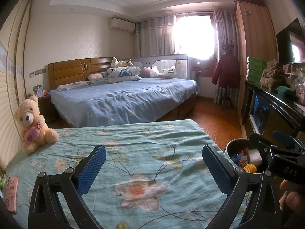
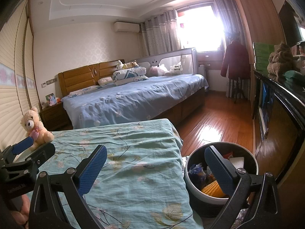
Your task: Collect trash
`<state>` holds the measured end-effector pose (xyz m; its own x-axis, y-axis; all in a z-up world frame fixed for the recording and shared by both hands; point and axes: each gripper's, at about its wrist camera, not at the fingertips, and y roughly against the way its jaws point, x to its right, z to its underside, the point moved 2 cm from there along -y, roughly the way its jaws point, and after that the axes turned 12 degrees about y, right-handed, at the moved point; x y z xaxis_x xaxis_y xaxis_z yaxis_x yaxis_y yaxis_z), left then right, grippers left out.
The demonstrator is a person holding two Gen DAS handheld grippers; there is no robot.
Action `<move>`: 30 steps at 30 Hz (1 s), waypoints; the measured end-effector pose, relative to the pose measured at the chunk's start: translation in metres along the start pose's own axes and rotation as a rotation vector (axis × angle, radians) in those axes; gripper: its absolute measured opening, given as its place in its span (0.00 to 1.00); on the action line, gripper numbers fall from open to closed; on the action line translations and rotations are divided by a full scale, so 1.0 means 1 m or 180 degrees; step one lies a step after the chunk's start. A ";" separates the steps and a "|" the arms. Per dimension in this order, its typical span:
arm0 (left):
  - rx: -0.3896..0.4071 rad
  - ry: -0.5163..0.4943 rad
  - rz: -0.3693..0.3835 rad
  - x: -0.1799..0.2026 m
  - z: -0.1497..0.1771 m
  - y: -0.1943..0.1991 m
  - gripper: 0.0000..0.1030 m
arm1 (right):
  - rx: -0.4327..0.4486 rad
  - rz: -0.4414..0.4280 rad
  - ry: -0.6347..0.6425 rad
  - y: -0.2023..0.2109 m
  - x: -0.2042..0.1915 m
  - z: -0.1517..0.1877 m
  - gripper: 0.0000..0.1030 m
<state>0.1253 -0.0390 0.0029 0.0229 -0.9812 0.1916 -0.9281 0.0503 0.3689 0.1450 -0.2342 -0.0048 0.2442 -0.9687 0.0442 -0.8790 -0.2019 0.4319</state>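
Both claws spread wide, empty, round bin holding colourful wrappers, yellow scrap.

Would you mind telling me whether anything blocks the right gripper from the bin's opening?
Nothing visible does: the right gripper is open and empty beside the bin, whose top is uncovered, trash showing inside.

A teddy bear sits at the near bed's far left corner; a phone lies along its left edge. Off the bed's right edge stands a bin holding trash. Beyond the far edge lies a second bed.
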 end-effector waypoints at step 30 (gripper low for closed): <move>0.0007 -0.0011 0.0005 0.001 0.000 0.000 0.99 | 0.0002 -0.0003 -0.0002 0.000 -0.002 -0.001 1.00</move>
<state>0.1253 -0.0400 0.0028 0.0203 -0.9818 0.1890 -0.9289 0.0514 0.3668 0.1450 -0.2322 -0.0041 0.2448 -0.9686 0.0431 -0.8791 -0.2030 0.4313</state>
